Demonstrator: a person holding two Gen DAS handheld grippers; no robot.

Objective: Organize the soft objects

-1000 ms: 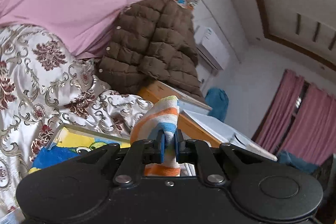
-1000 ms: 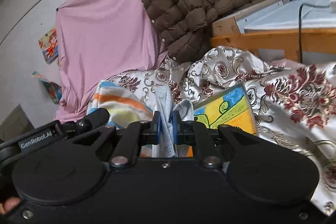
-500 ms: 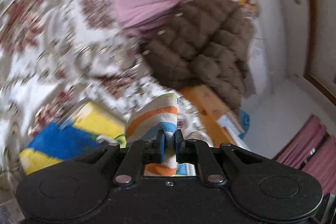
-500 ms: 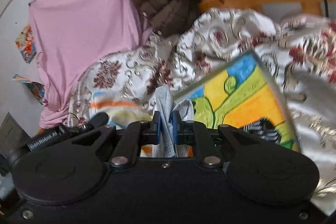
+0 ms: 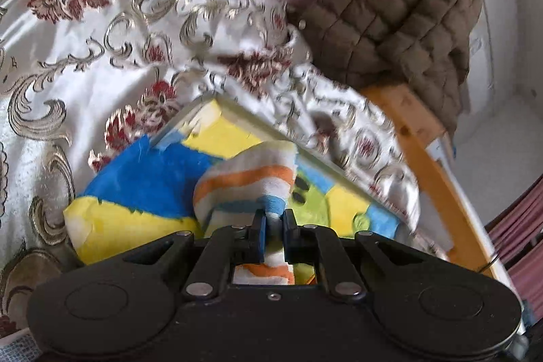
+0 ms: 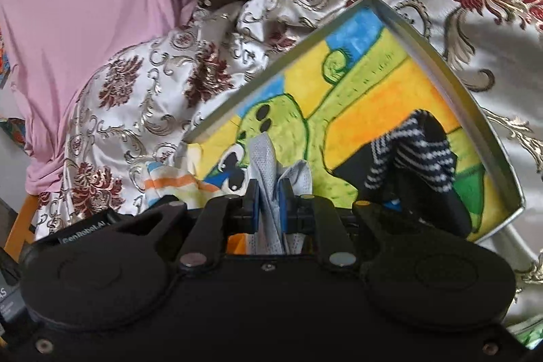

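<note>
The floral satin bedspread (image 5: 101,63) fills most of my view, cream with dark red blooms and gold scrolls, rumpled around everything. On it lies the shallow tray (image 6: 488,124), its long axis running away from me and up to the right in the right-wrist view, far corner pointing at the brown quilted jacket (image 5: 400,16). Its floor is a bright cartoon picture in yellow, green and blue. Inside it, near the right wall, sits a dark navy-and-white striped knit piece (image 6: 417,145), bunched up.

At the tray's near left edge lies a blue and yellow fleecy cloth (image 5: 142,185), crumpled. My left gripper (image 5: 271,223) is pinching the striped towel (image 5: 251,175), white with orange and blue bands; it folds over and arches away from the fingers, over the tray's picture. My right gripper (image 6: 269,202) is clamped on a pale grey mesh cloth (image 6: 268,158), which stands up between the fingers in thin, limp folds over the tray's near end.
</note>
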